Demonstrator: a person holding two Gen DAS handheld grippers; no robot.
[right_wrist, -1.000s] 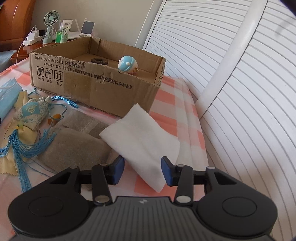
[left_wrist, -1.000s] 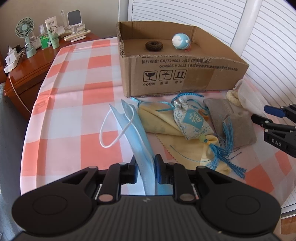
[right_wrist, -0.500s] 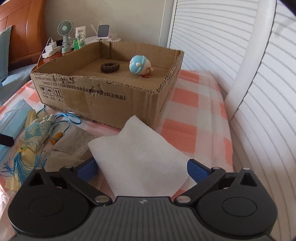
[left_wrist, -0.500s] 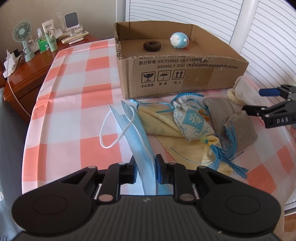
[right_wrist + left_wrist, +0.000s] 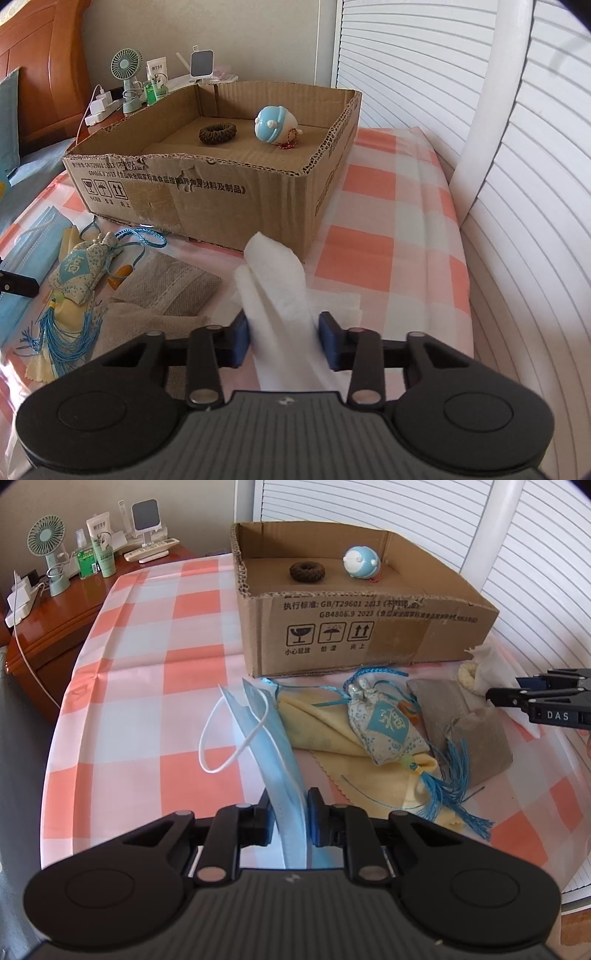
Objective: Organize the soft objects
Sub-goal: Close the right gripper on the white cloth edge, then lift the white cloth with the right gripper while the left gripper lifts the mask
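Observation:
My left gripper point(image 5: 289, 810) is shut on a blue face mask point(image 5: 271, 746) that lies on the checked cloth. My right gripper point(image 5: 283, 338) is shut on a white tissue point(image 5: 280, 291), which is bunched up between the pads; it also shows at the right edge of the left wrist view point(image 5: 491, 664). A cardboard box point(image 5: 354, 627) holds a brown hair tie point(image 5: 306, 570) and a blue round plush toy point(image 5: 360, 562). In front of the box lie a patterned sachet with blue tassels point(image 5: 388, 727), a yellow cloth point(image 5: 325, 731) and grey-brown cloths point(image 5: 465, 723).
A wooden bedside table point(image 5: 55, 613) at the back left carries a small fan point(image 5: 46, 554), bottles and chargers. White louvred doors point(image 5: 517, 147) run along the right. The table's round edge point(image 5: 62, 812) is close on the left.
My right gripper has closed from wide open onto the white tissue, bunching it up. My left gripper stays shut on the mask and has hardly moved.

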